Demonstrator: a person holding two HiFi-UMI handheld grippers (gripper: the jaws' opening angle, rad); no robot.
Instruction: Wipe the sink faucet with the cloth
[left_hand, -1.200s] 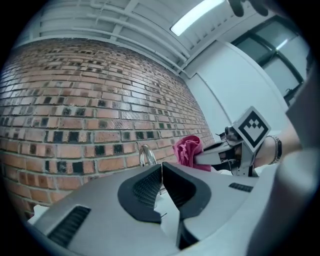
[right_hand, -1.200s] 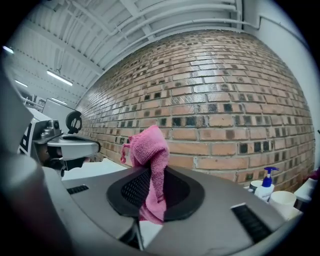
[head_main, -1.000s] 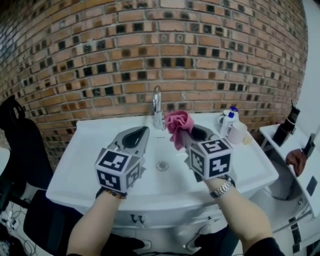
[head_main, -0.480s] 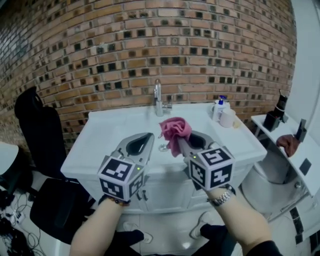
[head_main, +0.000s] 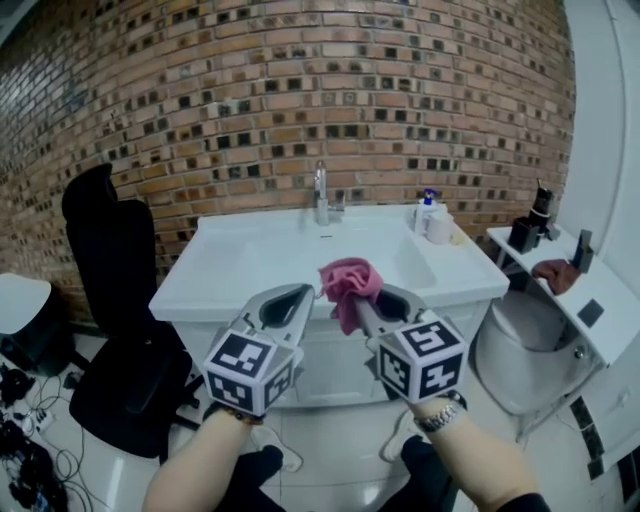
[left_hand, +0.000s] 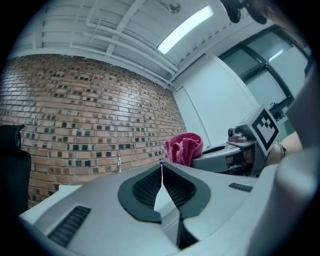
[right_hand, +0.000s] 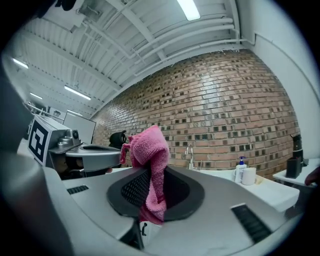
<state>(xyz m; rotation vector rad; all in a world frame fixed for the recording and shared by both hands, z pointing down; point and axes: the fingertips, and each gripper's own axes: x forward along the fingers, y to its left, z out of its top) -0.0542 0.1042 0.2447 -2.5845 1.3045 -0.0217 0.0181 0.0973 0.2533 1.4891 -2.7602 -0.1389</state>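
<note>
Left tongs: the grey left gripper (head_main: 303, 292) is pressed tip to tip, with nothing between its jaws.
Right tongs: the grey right gripper (head_main: 366, 300) is clenched on a crumpled pink terry cloth (head_main: 349, 281), which bunches above the jaws and trails below them.
Cloth's place: in front of the basin, well apart from the chrome sink faucet (head_main: 322, 196), at its 6 o'clock.
Faucet: upright at the back rim of the white sink (head_main: 250, 262), against a red brick wall (head_main: 300, 90).
Surroundings: a black office chair (head_main: 112, 290) at the sink's 9 o'clock; a blue-capped white pump bottle (head_main: 427, 211) at the faucet's 3 o'clock.

Brick wall (head_main: 300, 100) behind; black chair (head_main: 105, 250) left; white shelf (head_main: 600, 300) right; strip light (left_hand: 187, 29) overhead
</note>
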